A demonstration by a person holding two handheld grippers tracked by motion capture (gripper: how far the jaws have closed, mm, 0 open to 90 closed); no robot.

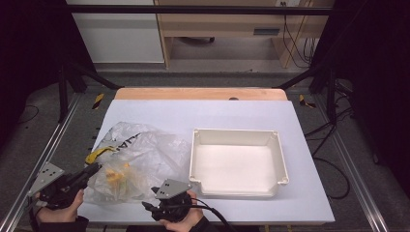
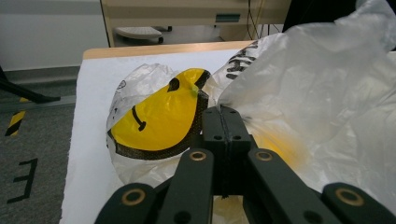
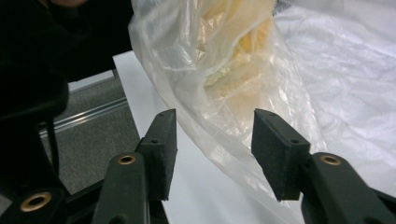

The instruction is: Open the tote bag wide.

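High view shows a crumpled clear plastic bag (image 1: 135, 162) lying on the white worktop (image 1: 232, 113) just beside the left wall of an open white bin (image 1: 238, 163). The bin holds nothing, and the yellowish contents (image 1: 116, 178) sit inside the bag, so the job looks barely begun: as I judge it, one edge of the bag is secured, and opening it and moving whatever is inside across to the bin remains.

Left gripper (image 2: 223, 122) has its jaws pressed together on a fold of the bag's film; in the left gripper view the plastic bunches right at the tips, with a yellow smiley print (image 2: 156, 119) on the bag beyond them. Seen from above, that gripper (image 1: 92, 169) meets the bag's side away from the bin, and the hand (image 1: 60, 208) holds it low, angled up and toward the bin.

Right gripper (image 3: 212, 149) has its jaws spread apart, with the bag's hem passing between them but not pinched. From above it (image 1: 147, 206) sits at the near edge of the worktop, below the bag and near the bin's front left corner, pointing away from the bin toward the bag's lower edge.
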